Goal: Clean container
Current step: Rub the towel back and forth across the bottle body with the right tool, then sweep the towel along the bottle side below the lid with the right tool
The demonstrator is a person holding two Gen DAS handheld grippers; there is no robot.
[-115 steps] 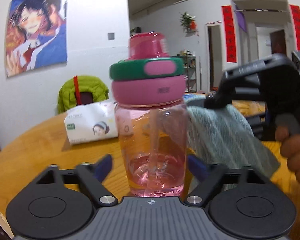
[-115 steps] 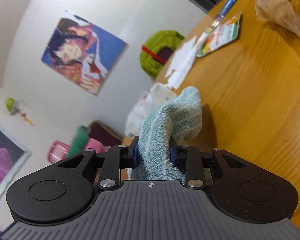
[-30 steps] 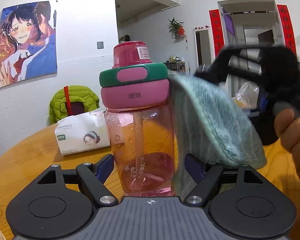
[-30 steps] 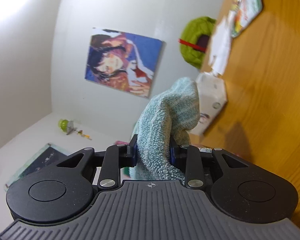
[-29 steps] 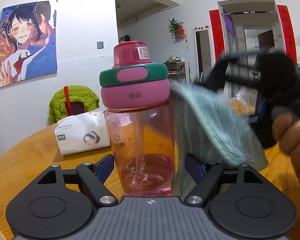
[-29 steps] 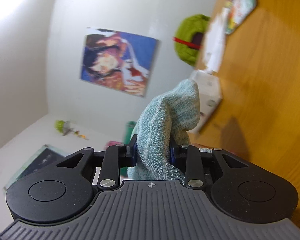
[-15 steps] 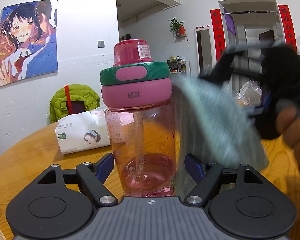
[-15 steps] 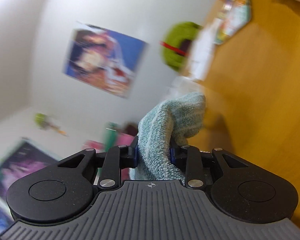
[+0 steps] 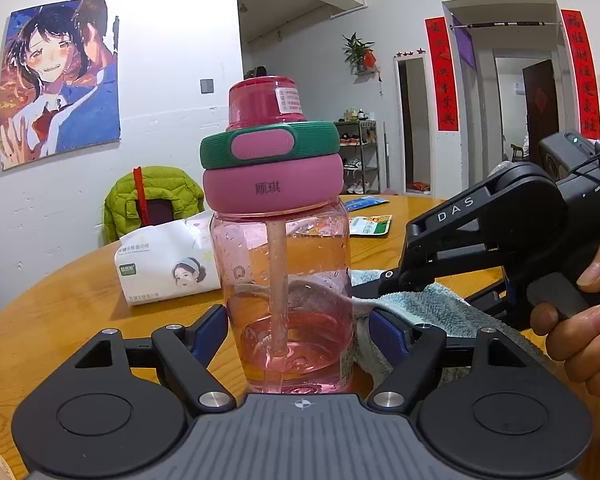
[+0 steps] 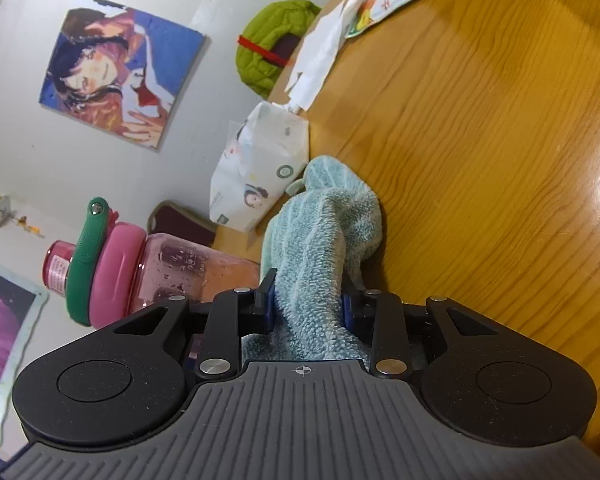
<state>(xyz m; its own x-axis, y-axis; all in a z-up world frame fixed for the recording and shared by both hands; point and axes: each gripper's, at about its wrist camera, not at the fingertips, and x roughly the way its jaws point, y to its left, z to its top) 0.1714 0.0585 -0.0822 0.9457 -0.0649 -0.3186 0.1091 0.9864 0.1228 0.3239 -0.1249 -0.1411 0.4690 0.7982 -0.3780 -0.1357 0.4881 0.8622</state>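
White walls close in this room around a round wooden table [image 9: 80, 280], and everything worth watching sits relative to the pink water bottle [image 9: 284, 280] standing upright on it. That bottle has a clear pink body with a straw inside, a little liquid at the bottom, a pink collar, a green ring and a pink cap with a sticker. The left gripper [image 9: 296, 332] has its blue-padded fingers [image 9: 210, 334] clamped against both sides of the bottle's lower body, holding it steady. Just to the bottle's right, low down by the base, lies a light blue terry cloth [image 9: 424, 308], pinched between the closed-in fingers of the right gripper [image 10: 308, 304]; a person's hand [image 9: 584, 312] wraps that gripper's black handle further right. From the right wrist view the cloth bunches forward past the fingertips onto the tabletop, with the bottle close beside the gripper's left finger. Behind the bottle and slightly left rests a soft pack of tissues [image 9: 164, 268] printed with a woman's portrait. Further back on the left, a green puffer jacket [image 9: 152, 204] hangs over a chair. Behind the bottle to the right, a snack packet [image 9: 370, 225] lies flat near the far edge. On the wall far left of the bottle hangs an anime poster [image 9: 58, 80].
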